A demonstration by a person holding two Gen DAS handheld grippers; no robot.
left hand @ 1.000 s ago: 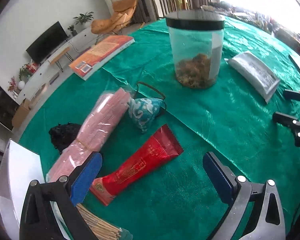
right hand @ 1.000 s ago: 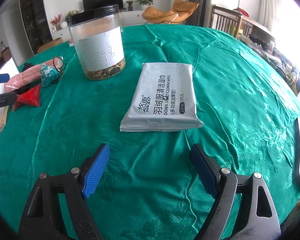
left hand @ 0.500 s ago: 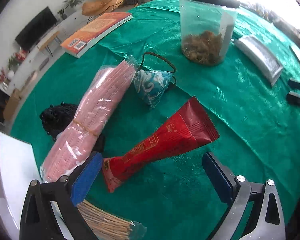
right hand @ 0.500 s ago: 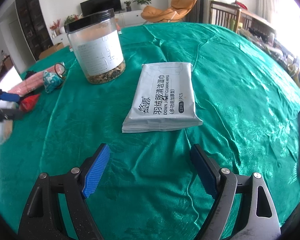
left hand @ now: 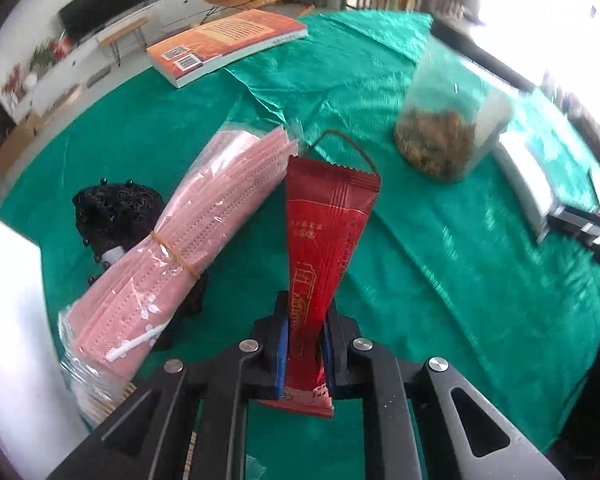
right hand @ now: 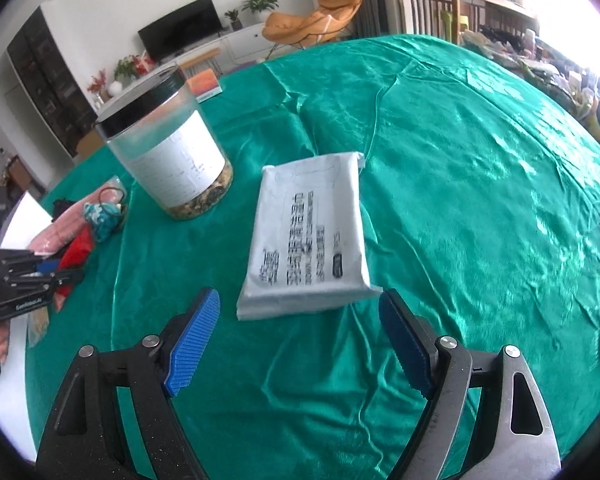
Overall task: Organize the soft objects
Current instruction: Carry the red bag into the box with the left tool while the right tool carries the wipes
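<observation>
Red sachet (left hand: pixel 324 248) sits between the blue pads (left hand: pixel 281 356) of the left gripper (left hand: pixel 304 354), pinched near its lower end; the crimped top fans out forward and upward, clear of the green tablecloth (left hand: pixel 440 280). Left gripper clenched on the sachet, jaws nearly together. Sachet is glossy red foil with gold print, narrow at the grip and wide at the far end.

Just left of it: pink face-mask pack (left hand: pixel 172 256) in clear wrap, rubber-banded at the middle, lying across a black knitted item (left hand: pixel 112 212). Behind the sachet a brown cord loop shows; what it belongs to is hidden in this view.

Right gripper (right hand: pixel 300 340) released, jaws wide apart, holding nothing, hovering just short of the grey wet-wipes pack (right hand: pixel 312 240), which lies flat on the cloth. Clear jar (right hand: pixel 172 156) with black lid stands left of the wipes. Teal patterned pouch (right hand: pixel 100 216) lies beside the mask pack in the right view.
</observation>
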